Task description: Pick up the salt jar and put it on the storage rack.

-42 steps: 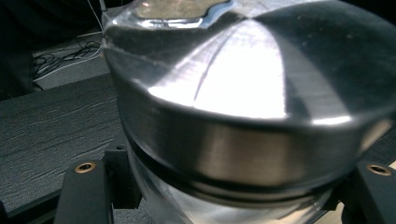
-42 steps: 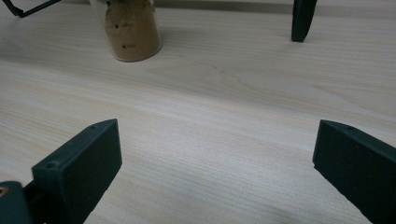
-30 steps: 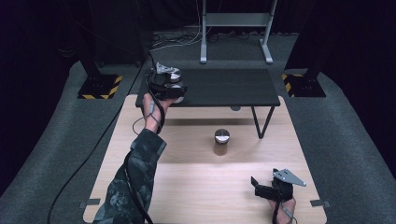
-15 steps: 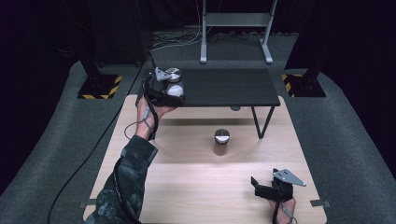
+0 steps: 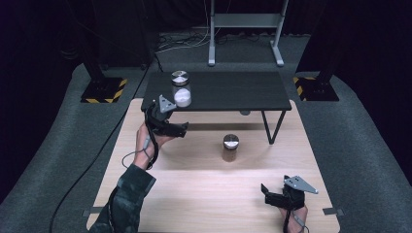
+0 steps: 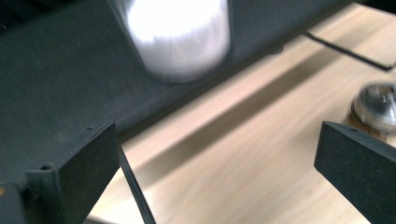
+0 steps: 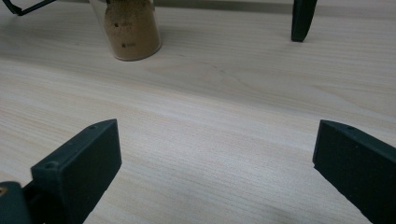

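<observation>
The jar of white powder (image 5: 181,90) stands on the black shelf (image 5: 228,90), set free. The left tool (image 5: 171,127), wide open with nothing between its jaws, is just beside it. The brown jar (image 5: 230,147) waits on the wooden surface (image 5: 204,194) — the right tool (image 5: 270,193), open and empty, rests well apart.

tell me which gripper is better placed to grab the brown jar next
Left, probably. The left gripper stands open beside the raised black shelf, close to the brown jar; the right gripper sits open farther back.
</observation>
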`<state>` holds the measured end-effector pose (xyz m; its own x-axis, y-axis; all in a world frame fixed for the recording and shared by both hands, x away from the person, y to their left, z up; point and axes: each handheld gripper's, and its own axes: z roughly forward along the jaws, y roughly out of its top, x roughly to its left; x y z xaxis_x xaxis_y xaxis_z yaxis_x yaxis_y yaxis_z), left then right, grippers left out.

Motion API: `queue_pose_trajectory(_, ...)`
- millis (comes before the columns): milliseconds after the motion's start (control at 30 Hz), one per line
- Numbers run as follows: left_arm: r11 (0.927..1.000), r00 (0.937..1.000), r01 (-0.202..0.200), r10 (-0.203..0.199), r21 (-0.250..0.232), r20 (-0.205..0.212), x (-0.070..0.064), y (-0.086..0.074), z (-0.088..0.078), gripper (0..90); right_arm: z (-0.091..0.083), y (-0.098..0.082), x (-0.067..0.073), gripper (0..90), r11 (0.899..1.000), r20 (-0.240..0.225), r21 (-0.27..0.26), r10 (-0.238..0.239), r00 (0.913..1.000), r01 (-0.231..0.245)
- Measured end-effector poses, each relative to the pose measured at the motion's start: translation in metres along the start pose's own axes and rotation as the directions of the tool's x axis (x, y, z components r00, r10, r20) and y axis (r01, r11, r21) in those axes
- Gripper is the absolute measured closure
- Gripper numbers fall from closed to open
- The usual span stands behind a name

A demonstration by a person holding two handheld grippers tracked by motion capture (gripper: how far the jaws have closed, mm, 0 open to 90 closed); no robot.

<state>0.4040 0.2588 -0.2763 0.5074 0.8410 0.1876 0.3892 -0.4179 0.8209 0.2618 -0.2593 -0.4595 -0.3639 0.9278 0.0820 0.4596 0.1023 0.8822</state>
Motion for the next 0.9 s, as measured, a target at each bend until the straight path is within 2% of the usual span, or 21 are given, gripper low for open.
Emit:
queue_pose_trajectory(67, 1.0000, 1.0000, 0.002, -0.002, 0.009, -0.003, -0.007, -0.022, 0.000, 0.1, 0.000, 0.000, 0.000, 0.0, 1.000, 0.001, -0.002, -0.001, 1.0000, 0.001)
queue_pose_trajectory(100, 1.0000, 1.0000, 0.002, -0.002, 0.009, -0.003, -0.007, -0.022, 0.000, 0.1, 0.000, 0.000, 0.000, 0.0, 1.000, 0.001, -0.002, -0.001, 1.0000, 0.001)
queue_pose_trajectory(133, 0.9998, 0.9998, 0.017, -0.017, 0.010, 0.013, -0.008, -0.036, 0.000, 0.1, 0.000, 0.000, 0.000, 0.0, 1.000, 0.001, 0.000, 0.000, 1.0000, 0.000)
queue_pose_trajectory(200, 0.9995, 0.9993, 0.028, -0.028, 0.018, 0.026, -0.011, -0.051, 0.001, 0.1, 0.000, 0.000, 0.000, 0.0, 1.000, 0.001, 0.002, -0.002, 1.0000, 0.002)
queue_pose_trajectory(233, 0.9995, 0.9993, 0.028, -0.028, 0.018, 0.026, -0.011, -0.051, 0.001, 0.1, 0.000, 0.000, 0.001, 0.0, 1.000, 0.002, 0.003, -0.004, 1.0000, 0.004)
queue_pose_trajectory(400, 0.9971, 0.9969, 0.050, -0.053, 0.057, 0.058, -0.025, -0.093, 0.009, 0.1, 0.000, 0.001, 0.001, 0.0, 1.000, 0.003, 0.004, -0.004, 1.0000, 0.004)
queue_pose_trajectory(433, 0.9971, 0.9969, 0.050, -0.053, 0.057, 0.058, -0.025, -0.093, 0.009, 0.1, 0.000, 0.001, 0.001, 0.0, 1.000, 0.003, 0.004, -0.004, 1.0000, 0.004)
queue_pose_trajectory(467, 0.9957, 0.9965, 0.043, -0.049, 0.082, 0.067, -0.030, -0.106, 0.012, 0.2, 0.000, 0.000, 0.001, 0.0, 1.000, 0.003, 0.003, -0.001, 1.0000, 0.001)
queue_pose_trajectory(500, 0.9957, 0.9965, 0.043, -0.049, 0.082, 0.067, -0.030, -0.106, 0.012, 0.3, 0.000, 0.000, 0.001, 0.0, 1.000, 0.003, 0.003, -0.001, 1.0000, 0.001)
queue_pose_trajectory(533, 0.9940, 0.9967, 0.037, -0.044, 0.103, 0.069, -0.033, -0.111, 0.014, 0.3, 0.000, 0.000, 0.001, 0.0, 1.000, 0.003, 0.003, -0.002, 1.0000, 0.002)
queue_pose_trajectory(567, 0.9901, 0.9959, 0.044, -0.054, 0.133, 0.073, -0.039, -0.123, 0.018, 0.2, 0.000, 0.001, 0.001, 0.0, 1.000, 0.003, 0.005, -0.005, 1.0000, 0.005)
queue_pose_trajectory(600, 0.9880, 0.9947, 0.061, -0.072, 0.142, 0.073, -0.041, -0.129, 0.019, 0.4, 0.000, 0.001, 0.001, 0.0, 1.000, 0.003, 0.005, -0.006, 1.0000, 0.006)
queue_pose_trajectory(667, 0.9833, 0.9932, 0.075, -0.089, 0.166, 0.076, -0.043, -0.138, 0.021, 0.4, 0.000, 0.001, 0.002, 0.0, 1.000, 0.005, 0.004, -0.008, 1.0000, 0.008)
queue_pose_trajectory(700, 0.9833, 0.9932, 0.075, -0.089, 0.166, 0.076, -0.043, -0.138, 0.021, 0.4, 0.001, 0.001, 0.002, 0.0, 1.000, 0.005, 0.005, -0.008, 1.0000, 0.008)
queue_pose_trajectory(733, 0.9810, 0.9920, 0.093, -0.106, 0.170, 0.069, -0.046, -0.146, 0.023, 0.4, 0.001, 0.001, 0.002, 0.0, 1.000, 0.005, 0.006, -0.009, 0.9999, 0.009)
queue_pose_trajectory(900, 0.9749, 0.9892, 0.104, -0.122, 0.197, 0.081, -0.047, -0.152, 0.029, 0.4, 0.001, 0.002, 0.002, 0.0, 1.000, 0.005, 0.010, -0.011, 0.9999, 0.011)
